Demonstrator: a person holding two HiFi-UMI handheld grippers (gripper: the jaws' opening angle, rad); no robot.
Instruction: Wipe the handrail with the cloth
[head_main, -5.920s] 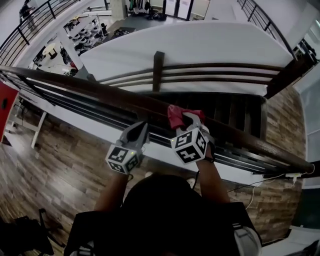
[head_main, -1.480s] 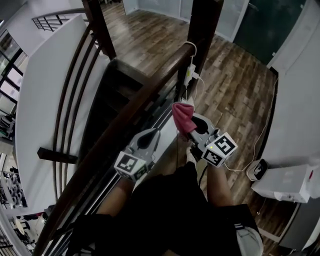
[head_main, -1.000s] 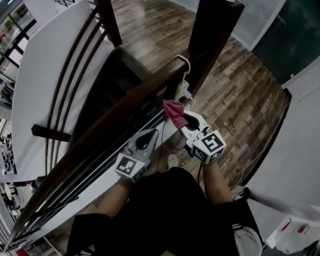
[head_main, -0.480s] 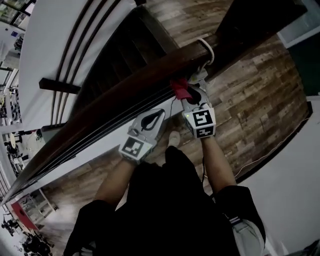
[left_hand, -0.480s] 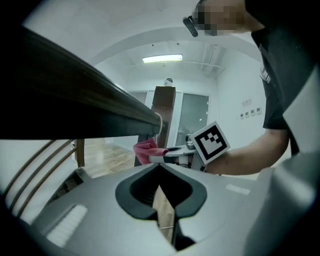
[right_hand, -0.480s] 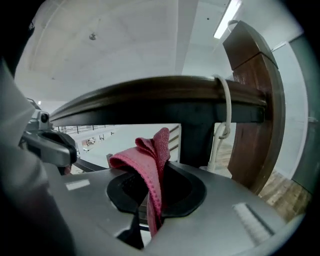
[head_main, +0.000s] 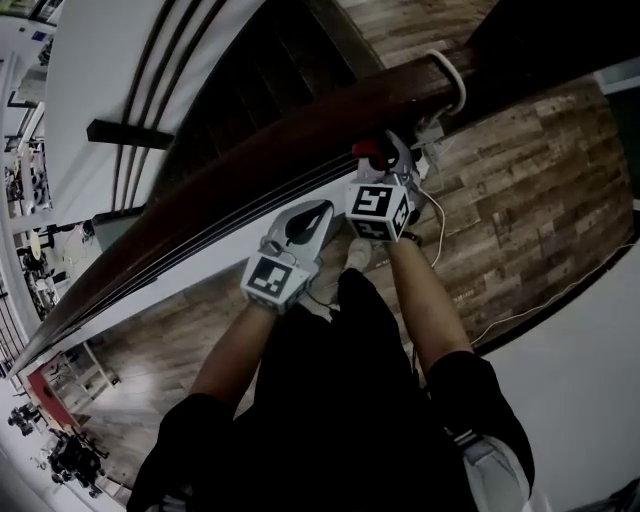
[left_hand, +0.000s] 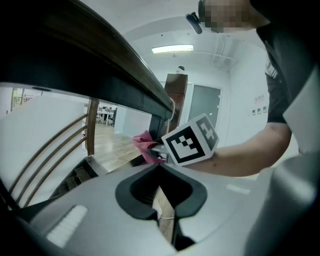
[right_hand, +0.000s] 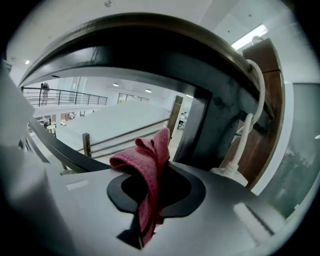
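The right gripper (head_main: 384, 162) is pinching the pink cloth (head_main: 371, 150), jaws pressed together on its lower folds, so that the rest stands up in a bunched crest above them (right_hand: 148, 161). The left gripper (head_main: 304, 222) sits just to the lower left of it in the head view. Its jaws are all but together with nothing between them, only a sliver of wooden floor (left_hand: 161, 209) showing through. From the cloth outward, the dark wooden handrail (head_main: 250, 165) lies immediately up and left, its long axis running on a diagonal from the lower left of the frame to the upper right. There it meets the dark post (head_main: 520, 40), with a white cable (head_main: 455, 92) looped over it. In the right gripper view the handrail (right_hand: 150, 35) arches across the top of the frame, above the crest of the cloth. I can't tell whether they are touching. To my eye the right gripper is the nearer one, close to the post end, so wiping means lifting the cloth against the handrail and travelling along that diagonal.
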